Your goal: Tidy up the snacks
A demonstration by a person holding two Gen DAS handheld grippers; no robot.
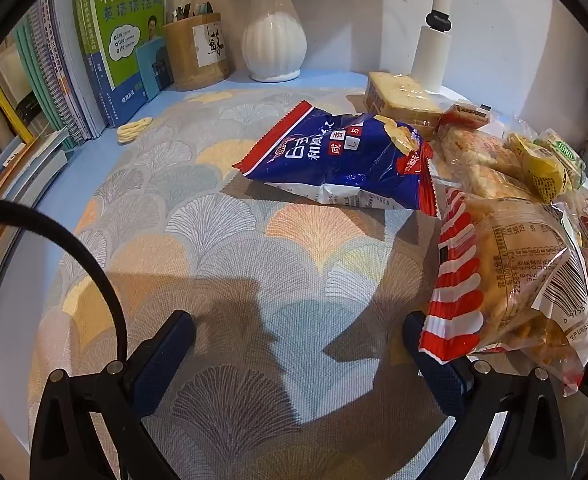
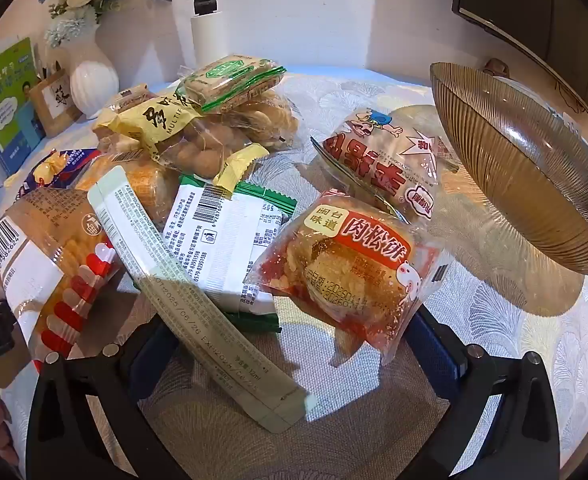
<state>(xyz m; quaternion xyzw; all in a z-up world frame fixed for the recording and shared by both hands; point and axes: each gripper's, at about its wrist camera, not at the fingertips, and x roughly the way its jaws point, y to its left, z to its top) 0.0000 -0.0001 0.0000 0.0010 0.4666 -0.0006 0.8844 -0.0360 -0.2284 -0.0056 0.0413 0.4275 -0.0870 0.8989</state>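
Opening step: both grippers, left (image 1: 298,354) and right (image 2: 283,346), jaws released, above the snack pile (image 2: 213,152); next, grasp the meat-floss cake packet (image 2: 346,264) lower centre for the bowl (image 2: 534,184).

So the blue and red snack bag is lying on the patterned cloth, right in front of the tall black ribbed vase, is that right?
Not quite: the ribbed vase is white, not black, as the left wrist view shows. The rest holds: the blue and red snack bag lies on the patterned cloth, in front of that tall vase.
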